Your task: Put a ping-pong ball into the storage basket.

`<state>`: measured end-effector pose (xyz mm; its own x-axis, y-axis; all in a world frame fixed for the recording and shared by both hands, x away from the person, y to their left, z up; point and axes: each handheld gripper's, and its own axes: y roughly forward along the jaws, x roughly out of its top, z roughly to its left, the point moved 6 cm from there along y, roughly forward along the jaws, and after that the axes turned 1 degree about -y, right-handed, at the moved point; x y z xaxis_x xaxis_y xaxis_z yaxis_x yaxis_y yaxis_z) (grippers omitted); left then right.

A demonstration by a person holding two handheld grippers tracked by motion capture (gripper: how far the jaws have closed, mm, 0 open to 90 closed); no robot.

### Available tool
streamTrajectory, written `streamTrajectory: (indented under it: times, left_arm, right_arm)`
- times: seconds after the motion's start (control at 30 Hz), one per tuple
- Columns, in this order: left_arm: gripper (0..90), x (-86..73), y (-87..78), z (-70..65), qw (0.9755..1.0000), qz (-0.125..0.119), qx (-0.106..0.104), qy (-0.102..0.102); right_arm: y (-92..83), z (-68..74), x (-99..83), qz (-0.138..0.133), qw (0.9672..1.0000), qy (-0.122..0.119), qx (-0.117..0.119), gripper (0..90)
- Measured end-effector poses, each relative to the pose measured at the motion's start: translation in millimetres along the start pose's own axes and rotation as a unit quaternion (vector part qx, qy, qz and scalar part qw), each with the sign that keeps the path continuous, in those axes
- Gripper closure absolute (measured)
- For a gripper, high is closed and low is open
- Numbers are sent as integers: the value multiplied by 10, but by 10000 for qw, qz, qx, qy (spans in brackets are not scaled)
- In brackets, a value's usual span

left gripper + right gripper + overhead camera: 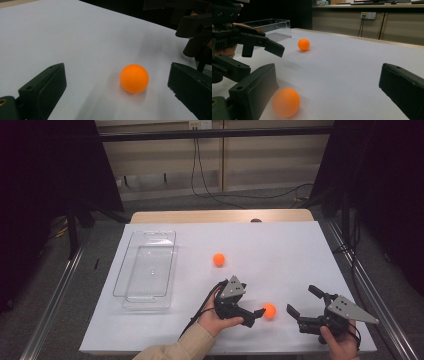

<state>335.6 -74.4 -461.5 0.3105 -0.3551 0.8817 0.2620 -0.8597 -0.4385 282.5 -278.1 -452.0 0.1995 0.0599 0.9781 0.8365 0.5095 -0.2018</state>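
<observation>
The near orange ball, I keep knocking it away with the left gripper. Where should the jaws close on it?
Grip the near orange ball across its widest middle, level with the table. The open left gripper already straddles it; ease forward first, since a round ball probably rolls if one jaw touches early.

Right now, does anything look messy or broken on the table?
Nothing looks broken or spilled. Two orange balls lie loose on the white table, the near ball between the left gripper's open jaws, the far ball beside the clear tray.
</observation>
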Motion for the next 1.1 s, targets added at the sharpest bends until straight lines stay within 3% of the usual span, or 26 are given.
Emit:
streamTrajectory:
  times: [1.1]
  left_arm:
    - [19,8,106,-29,9999,149,-8,75]
  right_arm:
    - [-3,-6,-1,1,10000,1,2,11]
